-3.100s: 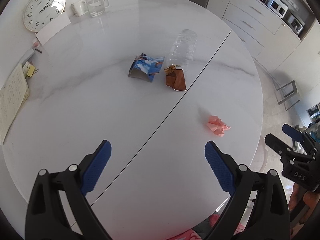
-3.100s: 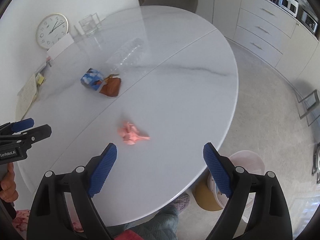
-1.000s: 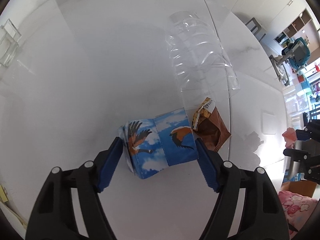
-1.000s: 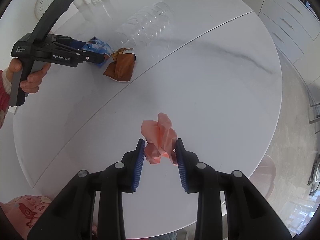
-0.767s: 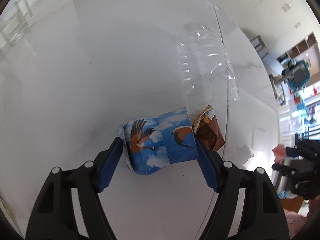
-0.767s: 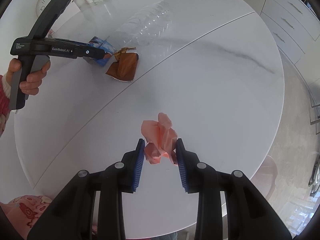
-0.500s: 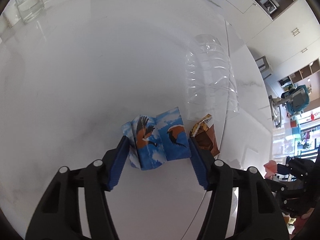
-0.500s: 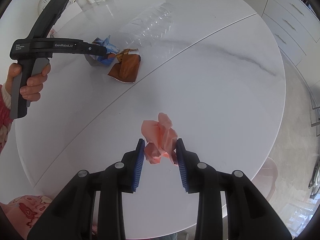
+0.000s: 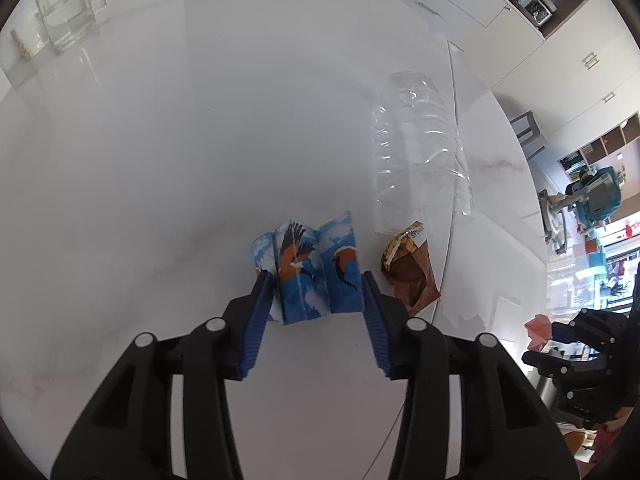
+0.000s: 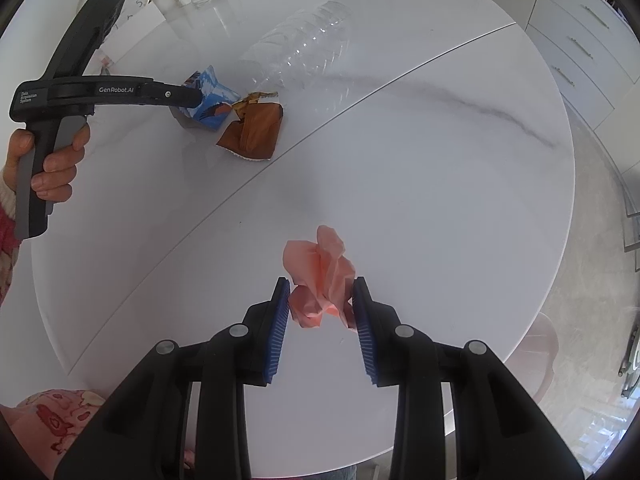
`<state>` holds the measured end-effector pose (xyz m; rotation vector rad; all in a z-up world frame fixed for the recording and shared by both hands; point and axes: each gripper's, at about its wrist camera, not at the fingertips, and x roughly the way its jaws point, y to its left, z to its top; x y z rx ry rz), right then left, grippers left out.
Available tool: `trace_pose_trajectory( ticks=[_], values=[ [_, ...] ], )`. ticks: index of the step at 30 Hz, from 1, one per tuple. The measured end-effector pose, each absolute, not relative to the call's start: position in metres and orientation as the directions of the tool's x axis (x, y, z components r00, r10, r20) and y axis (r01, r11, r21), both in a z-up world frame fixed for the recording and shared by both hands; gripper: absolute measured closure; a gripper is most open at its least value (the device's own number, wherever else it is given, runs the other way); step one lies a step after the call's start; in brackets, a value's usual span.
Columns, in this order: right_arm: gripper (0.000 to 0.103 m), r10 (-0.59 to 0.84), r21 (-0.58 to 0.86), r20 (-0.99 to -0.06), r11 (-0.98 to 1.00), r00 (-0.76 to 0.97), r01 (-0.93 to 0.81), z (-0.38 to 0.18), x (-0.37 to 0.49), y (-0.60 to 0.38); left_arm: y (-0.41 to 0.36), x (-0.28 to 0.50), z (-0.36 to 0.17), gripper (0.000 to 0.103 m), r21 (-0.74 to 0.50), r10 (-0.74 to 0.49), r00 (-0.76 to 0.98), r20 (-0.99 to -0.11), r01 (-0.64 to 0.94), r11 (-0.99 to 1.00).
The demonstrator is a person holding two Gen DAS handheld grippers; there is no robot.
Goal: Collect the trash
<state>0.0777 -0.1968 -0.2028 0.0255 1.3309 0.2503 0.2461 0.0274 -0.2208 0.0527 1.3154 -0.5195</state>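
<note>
My left gripper (image 9: 316, 292) pinches the blue bird-print carton (image 9: 310, 270) at lower centre of its view, jaws narrow against both sides. My right gripper (image 10: 320, 300) clamps the crumpled pink paper (image 10: 320, 272) mid-frame. A brown wrapper (image 9: 412, 276) lies just right of the carton, a clear plastic bottle (image 9: 420, 152) above it.

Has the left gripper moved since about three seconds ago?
Yes. In the right wrist view the left gripper went from the table's near left edge forward to the blue carton beside the brown wrapper, closing on it.
</note>
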Motion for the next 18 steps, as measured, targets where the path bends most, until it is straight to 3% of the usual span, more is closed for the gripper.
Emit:
trace_pose_trajectory(
  ticks=[8,13,18],
  values=[
    [0.069,0.176,0.146,-0.964,0.977,0.199,-0.154,-0.207,0.083,-0.196,0.013,0.251,-0.204,0.019,-0.133,-0.297,0.141,-0.944,0.663,0.737],
    [0.069,0.158,0.142,-0.969,0.985,0.192,-0.094,-0.207,0.083,-0.195,-0.002,0.258,-0.194,0.014,-0.163,-0.339,0.025,-0.94,0.843,0.513],
    [0.069,0.12,0.122,-0.974,0.993,0.193,-0.003,-0.206,0.074,-0.194,-0.032,0.256,-0.208,0.014,-0.134,-0.28,-0.074,-0.957,0.97,0.201]
  ],
)
